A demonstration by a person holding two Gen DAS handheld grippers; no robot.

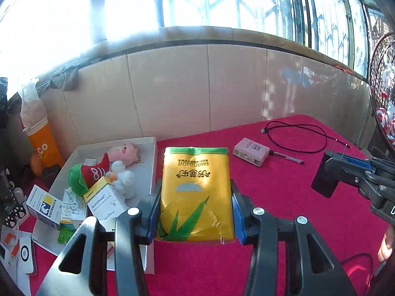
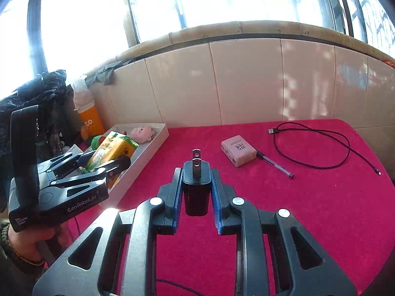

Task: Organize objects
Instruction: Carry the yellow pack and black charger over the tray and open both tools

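My left gripper [image 1: 195,187] is shut on a yellow tissue pack [image 1: 195,165] printed with green bamboo leaves, its blue pads pressing both long sides. In the right wrist view the left gripper [image 2: 108,159] holds that pack [image 2: 112,145] in the air over the white box [image 2: 148,159]. My right gripper [image 2: 196,175] is shut on a black plug charger [image 2: 196,197], prongs pointing away, lifted above the red tablecloth [image 2: 296,209]. The left wrist view shows the right gripper [image 1: 333,164] with the charger [image 1: 322,181] at the right edge.
The white box [image 1: 153,153] holds plush toys [image 1: 123,151] and medicine cartons [image 1: 106,199]. On the cloth lie a pink box [image 1: 250,151], a pen [image 1: 288,158] and a black USB cable [image 1: 296,133]. An orange bottle [image 1: 44,148] stands beyond the box, and a tiled wall borders the table.
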